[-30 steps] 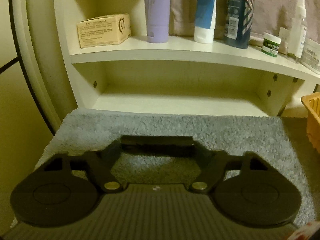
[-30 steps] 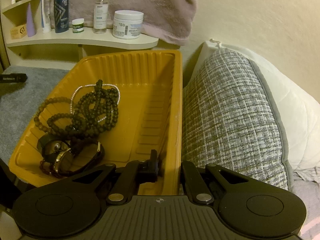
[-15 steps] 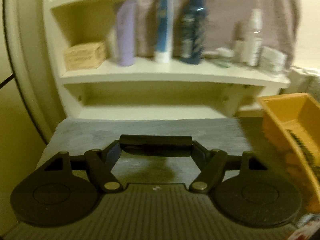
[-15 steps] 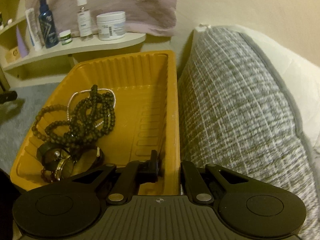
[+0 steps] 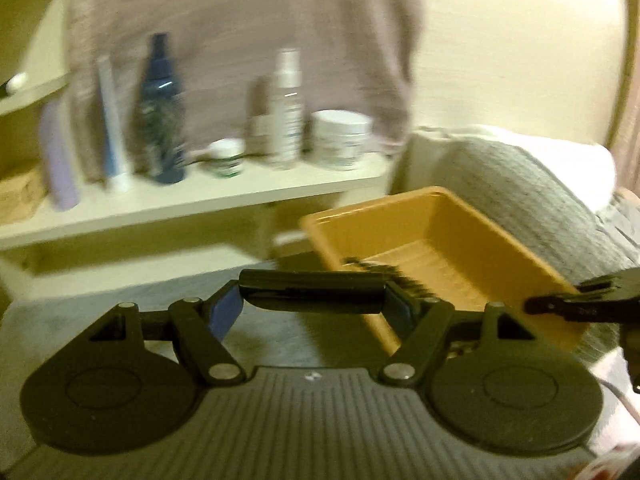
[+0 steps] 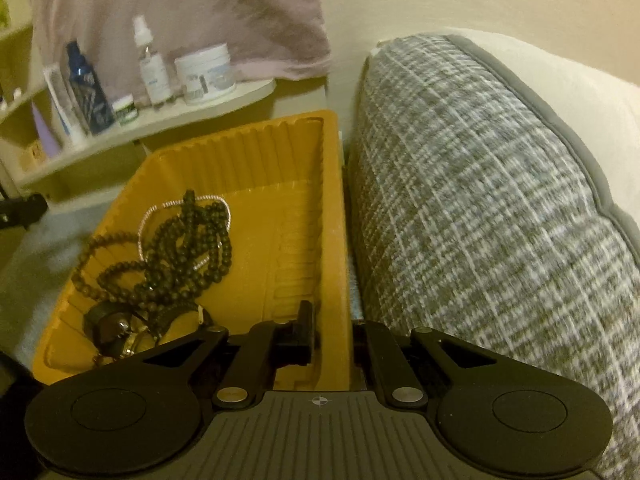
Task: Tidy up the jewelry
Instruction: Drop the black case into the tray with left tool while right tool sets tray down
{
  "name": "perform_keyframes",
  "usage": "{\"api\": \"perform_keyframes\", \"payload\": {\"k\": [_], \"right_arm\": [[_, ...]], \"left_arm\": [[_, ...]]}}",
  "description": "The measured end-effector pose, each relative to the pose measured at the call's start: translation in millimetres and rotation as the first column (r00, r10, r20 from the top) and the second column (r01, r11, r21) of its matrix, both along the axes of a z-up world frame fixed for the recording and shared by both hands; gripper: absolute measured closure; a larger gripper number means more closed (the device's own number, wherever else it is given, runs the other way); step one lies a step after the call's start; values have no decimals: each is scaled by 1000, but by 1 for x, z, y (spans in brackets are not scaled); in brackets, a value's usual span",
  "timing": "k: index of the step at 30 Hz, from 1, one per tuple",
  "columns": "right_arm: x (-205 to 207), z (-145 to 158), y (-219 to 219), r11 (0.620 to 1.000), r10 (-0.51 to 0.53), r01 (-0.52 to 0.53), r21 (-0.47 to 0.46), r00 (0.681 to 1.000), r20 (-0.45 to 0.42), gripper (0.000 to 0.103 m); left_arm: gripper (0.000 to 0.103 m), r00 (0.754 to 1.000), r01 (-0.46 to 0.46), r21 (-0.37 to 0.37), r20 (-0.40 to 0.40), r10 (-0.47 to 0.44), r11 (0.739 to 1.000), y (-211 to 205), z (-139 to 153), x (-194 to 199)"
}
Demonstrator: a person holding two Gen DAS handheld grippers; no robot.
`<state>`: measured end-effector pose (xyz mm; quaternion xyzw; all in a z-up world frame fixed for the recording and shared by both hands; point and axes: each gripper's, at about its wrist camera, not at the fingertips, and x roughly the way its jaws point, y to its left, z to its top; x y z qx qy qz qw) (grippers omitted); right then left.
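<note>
A yellow plastic tray (image 6: pixel 248 160) holds tangled dark bead necklaces (image 6: pixel 180 256), a thin silver chain (image 6: pixel 160 208) and a watch (image 6: pixel 116 328) at its near left corner. My right gripper (image 6: pixel 332 316) is shut on the tray's right wall, one finger inside and one outside. It shows in the left wrist view as the right gripper (image 5: pixel 580 304) at the tray's (image 5: pixel 440 216) near rim. My left gripper (image 5: pixel 314 300) is shut on a long black case (image 5: pixel 312 290) held crosswise, left of the tray. The beads (image 5: pixel 384 270) peek over the case.
A cream shelf (image 5: pixel 200 200) behind the tray carries bottles, tubes and a white jar (image 6: pixel 204 76). A mauve towel (image 6: pixel 180 8) hangs above it. A grey woven pillow (image 6: pixel 480 220) presses against the tray's right side. Grey mat (image 5: pixel 80 316) lies left of the tray.
The left gripper with the black case has risen and swung right, bringing the tray and pillow into its view. The right gripper has rolled a little, still clamped on the tray wall.
</note>
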<state>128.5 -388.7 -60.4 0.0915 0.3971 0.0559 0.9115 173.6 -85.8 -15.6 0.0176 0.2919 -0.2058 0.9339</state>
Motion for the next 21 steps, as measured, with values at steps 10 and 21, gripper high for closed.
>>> {"api": "perform_keyframes", "payload": {"k": [10,21], "right_arm": [[-35,18,-15,997,-33,28,75,997,76,46],[-70,38,-20,995,-94,86,58,985,148,43]], "left_arm": [[30,976,215,117,12,-218,969,-72,2,-6],[20,965,260,142,-9,-261,955,-102,-8,3]]}}
